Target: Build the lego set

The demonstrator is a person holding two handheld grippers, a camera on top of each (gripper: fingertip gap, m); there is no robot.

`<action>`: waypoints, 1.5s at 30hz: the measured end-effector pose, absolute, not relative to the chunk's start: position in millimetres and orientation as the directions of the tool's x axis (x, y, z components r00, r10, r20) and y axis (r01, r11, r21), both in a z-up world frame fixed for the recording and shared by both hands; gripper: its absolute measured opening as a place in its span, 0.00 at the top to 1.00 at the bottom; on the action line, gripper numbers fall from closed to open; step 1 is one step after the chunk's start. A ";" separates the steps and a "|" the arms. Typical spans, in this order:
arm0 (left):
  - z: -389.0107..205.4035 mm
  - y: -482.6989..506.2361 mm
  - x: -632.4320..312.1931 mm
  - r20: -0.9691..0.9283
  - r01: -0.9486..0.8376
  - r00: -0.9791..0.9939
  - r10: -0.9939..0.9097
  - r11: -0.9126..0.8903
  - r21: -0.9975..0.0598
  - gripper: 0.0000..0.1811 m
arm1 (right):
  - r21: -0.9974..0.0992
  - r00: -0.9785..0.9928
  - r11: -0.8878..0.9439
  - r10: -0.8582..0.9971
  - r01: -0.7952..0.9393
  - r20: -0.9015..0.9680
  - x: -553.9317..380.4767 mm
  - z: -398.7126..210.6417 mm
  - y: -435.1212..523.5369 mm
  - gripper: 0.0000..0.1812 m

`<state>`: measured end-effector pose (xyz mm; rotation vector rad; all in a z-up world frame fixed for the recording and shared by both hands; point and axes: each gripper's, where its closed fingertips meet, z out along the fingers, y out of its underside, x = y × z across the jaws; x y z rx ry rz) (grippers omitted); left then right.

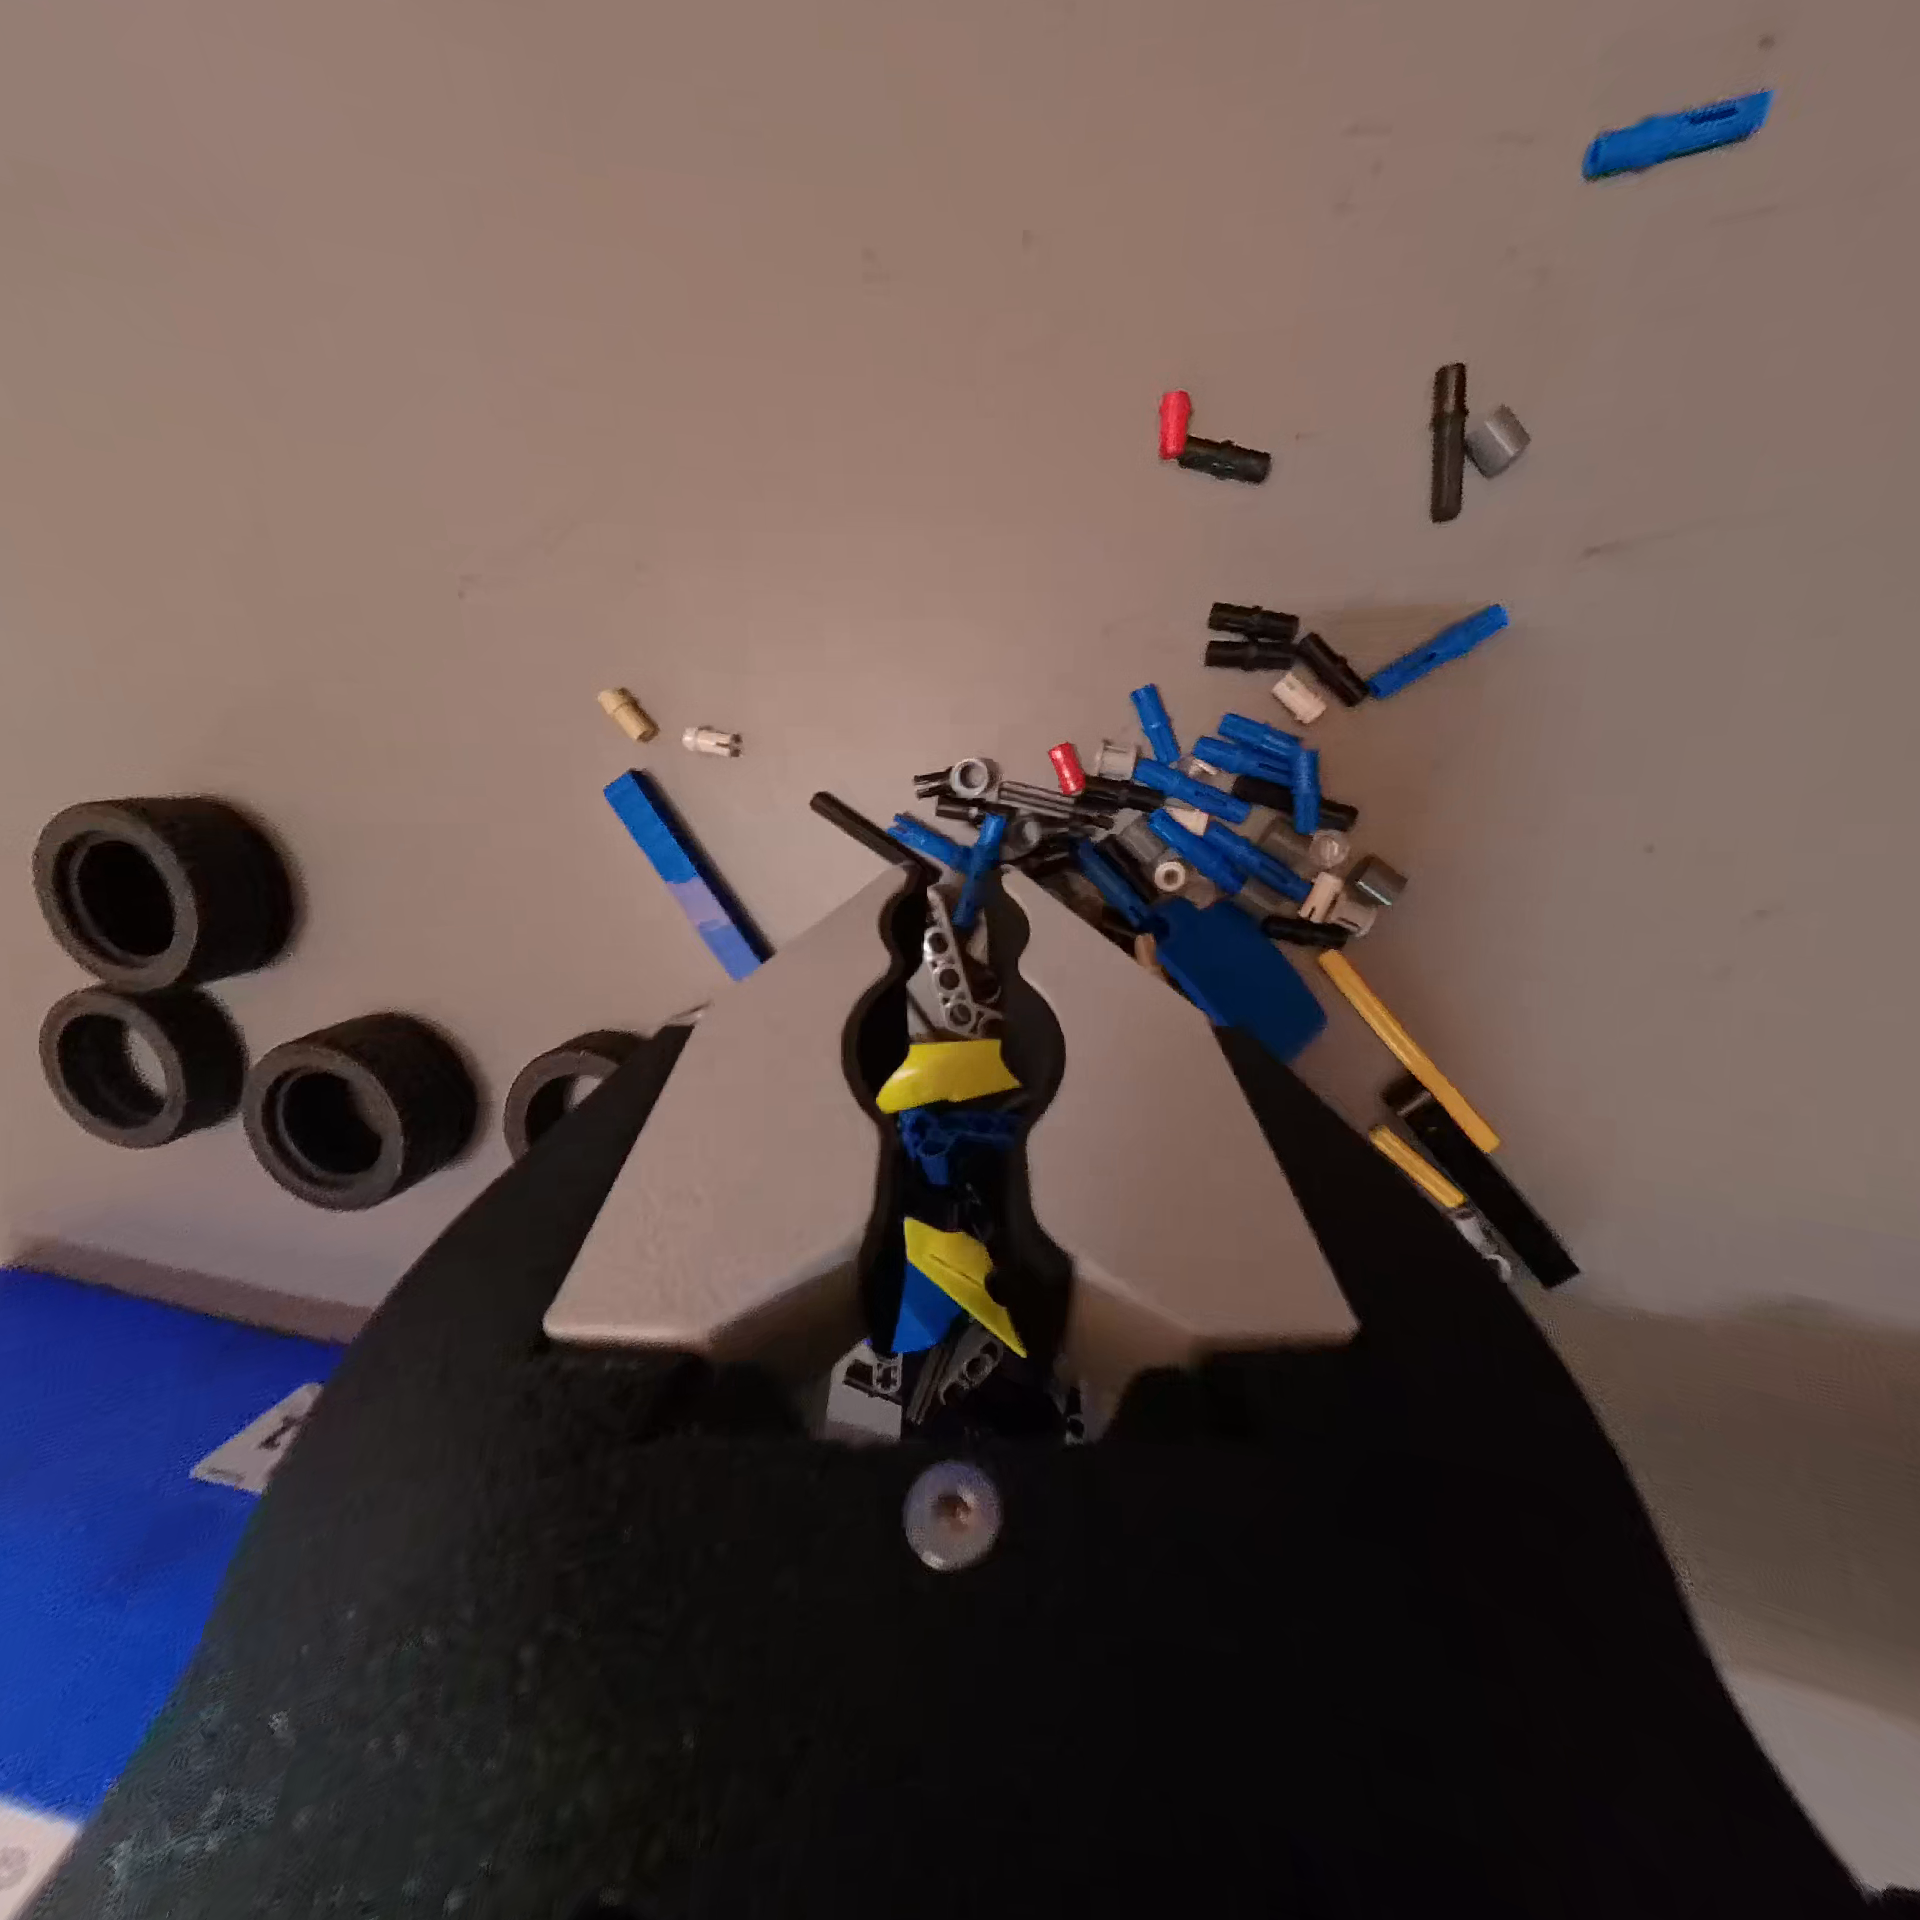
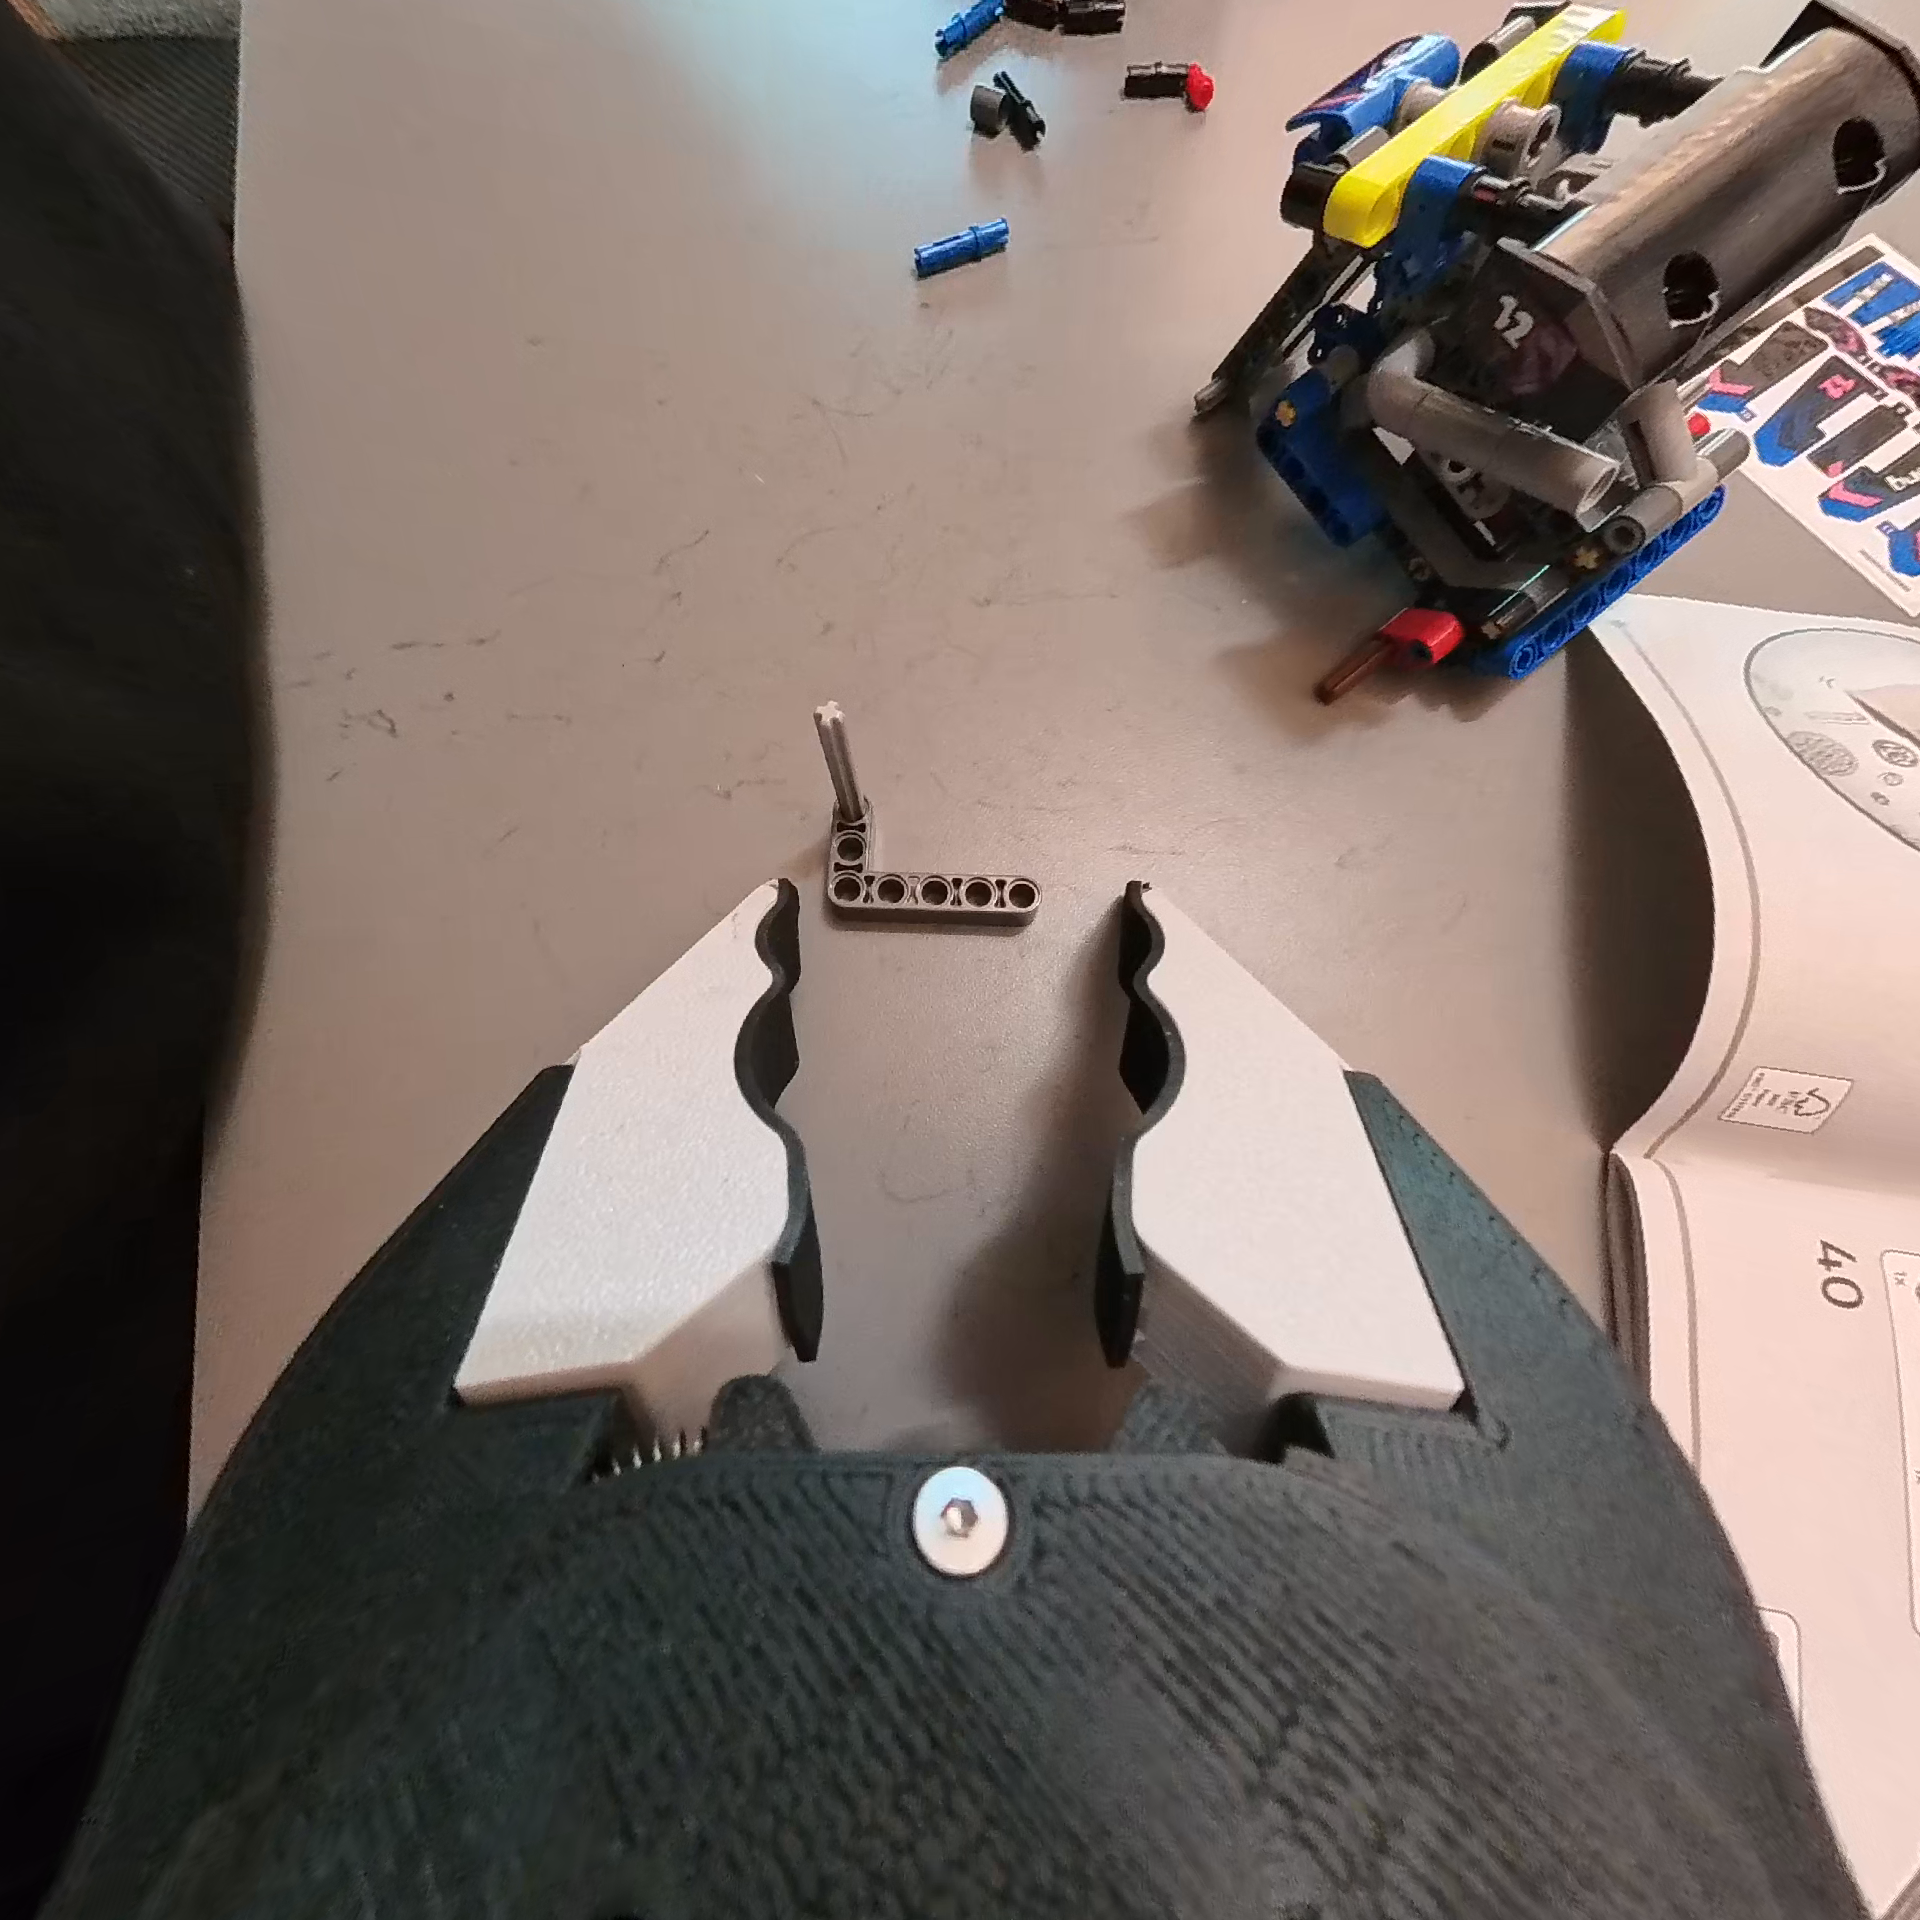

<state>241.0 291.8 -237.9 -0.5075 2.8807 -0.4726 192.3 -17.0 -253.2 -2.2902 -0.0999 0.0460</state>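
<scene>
My left gripper [image 1: 951, 883] is shut on the partly built blue, yellow and grey lego model [image 1: 951, 1081], which fills the gap between its jaws. The same model [image 2: 1455, 343] shows at the top right of the right wrist view, resting on the table and held by the left gripper's dark body [image 2: 1714, 208]. My right gripper [image 2: 958, 891] is open and empty, low over the table. A grey L-shaped beam [image 2: 935, 896] lies flat just at its fingertips. A light grey axle [image 2: 840, 764] stands upright in the beam's short arm.
A pile of blue, black and grey pins [image 1: 1195, 821] lies ahead of the left gripper. Several black tyres [image 1: 156, 894] sit at the left, with a long blue beam [image 1: 686, 873] and yellow axles [image 1: 1403, 1049] nearby. An open instruction booklet [image 2: 1766, 1247] and a sticker sheet [image 2: 1849, 395] lie at the right. The gap from one gripper's tips to the other's is roughly 30 cm.
</scene>
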 end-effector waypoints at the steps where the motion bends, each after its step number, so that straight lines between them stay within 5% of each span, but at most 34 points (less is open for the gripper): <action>1: -239.7 289.6 240.6 -0.105 -0.301 -0.930 -0.351 0.896 -0.326 0.95 | -0.751 0.996 -0.658 0.088 0.059 0.001 192.1 -253.2 -17.1 0.66; 12: -252.1 285.5 239.0 -0.023 -0.342 -0.932 -0.361 0.901 -0.267 1.00 | -0.752 0.995 -0.656 0.096 0.064 0.000 190.3 -253.1 -17.1 0.68; 20: -223.4 275.3 241.6 -0.114 -0.358 -0.881 -0.459 0.804 -0.474 1.00 | -0.752 0.996 -0.657 0.090 0.053 -0.008 191.2 -252.8 -17.9 0.68; 33: -257.2 296.2 241.3 -0.138 -0.275 -0.943 -0.303 0.943 -0.190 0.97 | -0.752 0.996 -0.657 0.092 0.060 -0.001 190.4 -253.1 -18.6 0.68; 36: -257.7 293.4 239.3 -0.123 -0.283 -0.942 -0.311 0.938 -0.199 0.99 | -0.752 0.996 -0.657 0.087 0.056 -0.002 190.6 -253.1 -19.6 0.68; 41: -227.6 272.2 238.3 -0.139 -0.333 -0.898 -0.417 0.853 -0.402 0.99 | -0.781 0.999 -0.624 0.039 0.025 0.001 198.2 -244.3 -21.8 0.69; 45: -177.5 205.7 222.8 -0.194 -0.231 -0.888 -0.417 0.768 -0.597 0.99 | -0.913 0.997 -0.408 -0.082 -0.020 0.015 214.9 -186.5 -8.2 0.86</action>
